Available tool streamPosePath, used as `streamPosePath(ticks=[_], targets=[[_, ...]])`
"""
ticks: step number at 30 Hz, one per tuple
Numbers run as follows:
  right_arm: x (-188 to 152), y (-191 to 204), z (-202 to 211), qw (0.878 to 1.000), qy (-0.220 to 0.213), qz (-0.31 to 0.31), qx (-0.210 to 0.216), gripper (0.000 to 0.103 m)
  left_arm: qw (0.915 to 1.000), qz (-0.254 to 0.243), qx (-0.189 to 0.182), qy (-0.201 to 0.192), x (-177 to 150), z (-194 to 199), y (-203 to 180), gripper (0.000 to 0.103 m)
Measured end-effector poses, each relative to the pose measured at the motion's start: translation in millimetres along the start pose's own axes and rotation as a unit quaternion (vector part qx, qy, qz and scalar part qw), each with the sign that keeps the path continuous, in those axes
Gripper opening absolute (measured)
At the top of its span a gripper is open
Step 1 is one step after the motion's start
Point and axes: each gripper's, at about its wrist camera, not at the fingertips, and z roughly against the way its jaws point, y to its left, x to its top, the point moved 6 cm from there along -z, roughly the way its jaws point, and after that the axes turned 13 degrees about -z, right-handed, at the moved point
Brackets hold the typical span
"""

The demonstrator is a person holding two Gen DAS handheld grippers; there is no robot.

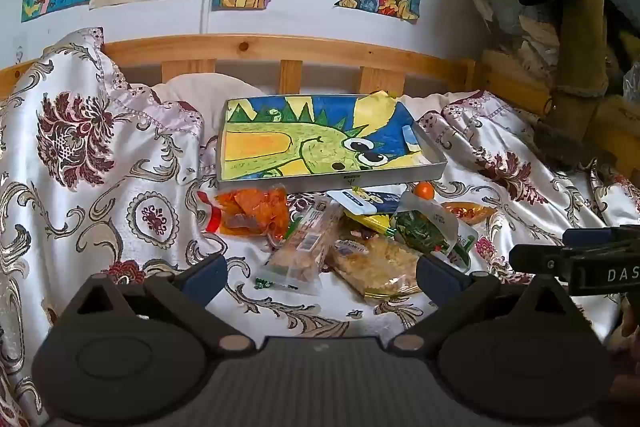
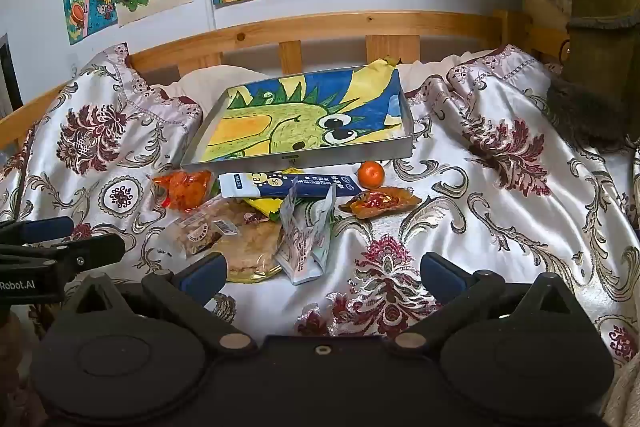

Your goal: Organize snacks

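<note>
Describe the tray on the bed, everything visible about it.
The tray is a shallow rectangular box with low grey walls that look like metal or card. A bright crayon-style drawing of a green, big-eyed creature on blue and yellow lines its bottom. No snacks are in it. It lies slightly tilted on the flowered bedspread, in front of the wooden headboard, with the snack pile at its near edge.

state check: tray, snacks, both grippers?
tray: on the bedspread, holds no snacks, only a drawing
snack packets: piled on the bedspread in front of the tray
mandarin: loose beside the pile
left gripper: open, holds nothing
right gripper: open, holds nothing
</note>
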Motion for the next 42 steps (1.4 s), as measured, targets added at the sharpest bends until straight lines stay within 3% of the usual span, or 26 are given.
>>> streamPosePath(ticks=[42], targets=[[-1.0,-0.9,-0.4,1.000,0.003,-0.001,-0.001,0.102,1.0000,0.002,-0.002,0.005,-4.2,-3.0,-0.1,0.102]])
